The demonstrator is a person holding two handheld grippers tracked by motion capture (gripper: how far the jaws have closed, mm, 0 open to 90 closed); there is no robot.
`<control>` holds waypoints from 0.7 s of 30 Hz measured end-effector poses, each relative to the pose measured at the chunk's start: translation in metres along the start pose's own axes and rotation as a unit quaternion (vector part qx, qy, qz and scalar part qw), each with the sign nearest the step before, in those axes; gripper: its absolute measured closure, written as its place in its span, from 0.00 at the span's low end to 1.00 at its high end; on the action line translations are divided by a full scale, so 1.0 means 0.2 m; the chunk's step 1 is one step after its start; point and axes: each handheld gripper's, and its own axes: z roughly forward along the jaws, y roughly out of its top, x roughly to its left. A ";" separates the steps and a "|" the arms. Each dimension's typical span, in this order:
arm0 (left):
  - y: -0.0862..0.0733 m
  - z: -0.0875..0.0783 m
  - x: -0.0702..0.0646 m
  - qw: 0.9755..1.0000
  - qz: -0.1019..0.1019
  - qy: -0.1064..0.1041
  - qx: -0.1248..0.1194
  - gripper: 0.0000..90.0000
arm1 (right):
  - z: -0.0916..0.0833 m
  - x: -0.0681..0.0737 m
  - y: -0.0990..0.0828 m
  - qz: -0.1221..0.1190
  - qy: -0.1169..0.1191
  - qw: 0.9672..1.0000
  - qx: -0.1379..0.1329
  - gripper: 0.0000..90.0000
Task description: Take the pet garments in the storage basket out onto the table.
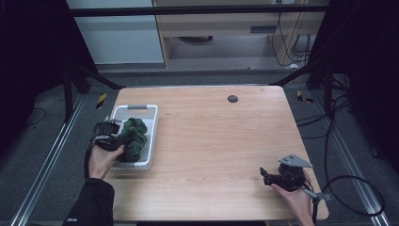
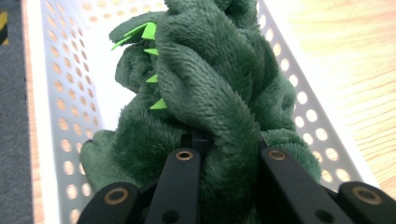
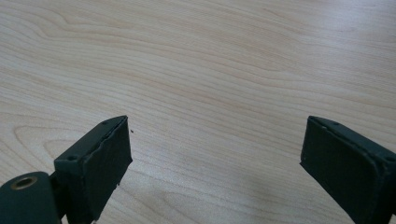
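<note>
1. Holding one green plush toy point(image 2: 210, 93), the left gripper point(image 1: 113, 134) has its two jaws pressed into the soft fur, one on each side of a thick fold.
2. One white basket point(image 1: 153, 136) with many round holes in its walls stands on the bench point(image 1: 221, 141); it is the landmark for the places below.
3. The toy is inside the basket, at its near half, and it rises above the rim; the far half of the basket floor is bare.
4. Four small bright green spikes point(image 2: 148, 32) stand in a row on the toy, on the side facing the basket wall.
5. The left gripper comes over the outer long wall of the basket, with one hand point(image 1: 103, 160) behind it.
6. The right gripper point(image 1: 266, 176) is well apart from the basket, near the opposite near corner of the bench; its two jaws stand wide with bare wood between them.
7. One dark round spot point(image 1: 232, 98) lies on the bench beyond the basket, near the far edge.
</note>
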 end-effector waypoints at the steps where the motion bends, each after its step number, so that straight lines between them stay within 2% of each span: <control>1: 0.00 -0.02 0.00 1.000 0.001 0.000 -0.003 0.92 | 0.00 0.00 0.00 -0.001 -0.001 1.000 0.000 0.09; 12: 0.03 -0.16 0.01 1.000 0.016 -0.003 -0.026 0.92 | 0.00 0.00 0.00 0.000 -0.002 1.000 -0.004 0.09; 21: 0.06 -0.25 -0.03 0.998 0.031 -0.009 -0.044 0.92 | -0.01 0.00 0.01 0.003 -0.005 1.000 -0.010 0.09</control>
